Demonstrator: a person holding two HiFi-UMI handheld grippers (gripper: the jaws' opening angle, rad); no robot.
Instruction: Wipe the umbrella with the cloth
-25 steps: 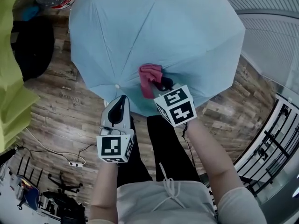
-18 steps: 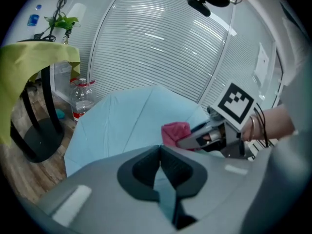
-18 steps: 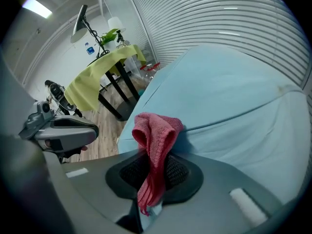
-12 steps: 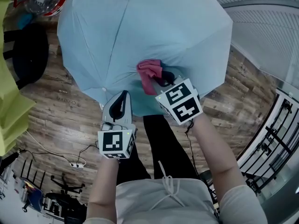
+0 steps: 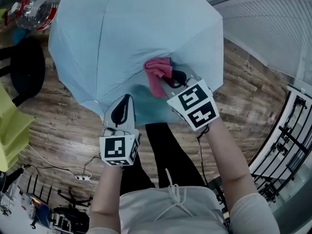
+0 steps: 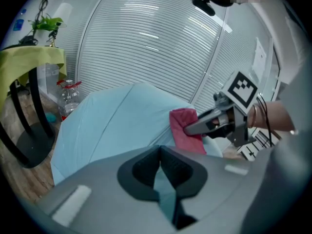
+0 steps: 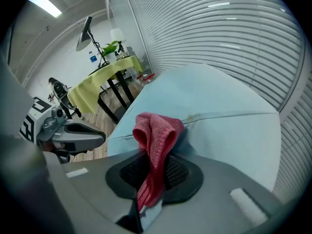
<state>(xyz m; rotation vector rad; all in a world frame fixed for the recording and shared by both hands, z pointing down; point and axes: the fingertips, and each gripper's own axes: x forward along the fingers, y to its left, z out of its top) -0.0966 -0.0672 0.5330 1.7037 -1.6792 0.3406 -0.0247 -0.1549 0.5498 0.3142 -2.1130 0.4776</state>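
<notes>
Your left tongs (image 6: pixel 159 151) are pressed together on the pale blue hem of the umbrella (image 5: pixel 131 33), and a strip of its fabric runs down between the jaws. Your right tongs (image 7: pixel 152 156) pinch the pink cloth (image 7: pixel 157 130). Its folded bulk bulges past the tips and lies against the canopy, beside a seam.

In the head view the right tongs sit just right of centre, with the cloth at mid-frame on the canopy's lower part. The left tongs are lower left of it at the canopy's near edge, close to the right ones but apart from them. The open umbrella fills the upper middle of that view, its outer side towards you, above a wooden floor (image 5: pixel 63 126).

A clear bottle (image 5: pixel 34 12) with red on it lies at upper left. A yellow-green cover (image 5: pixel 10 130) shows at the left edge, a power strip (image 5: pixel 81 178) at lower left, and a black railing (image 5: pixel 288 143) at the right edge.
</notes>
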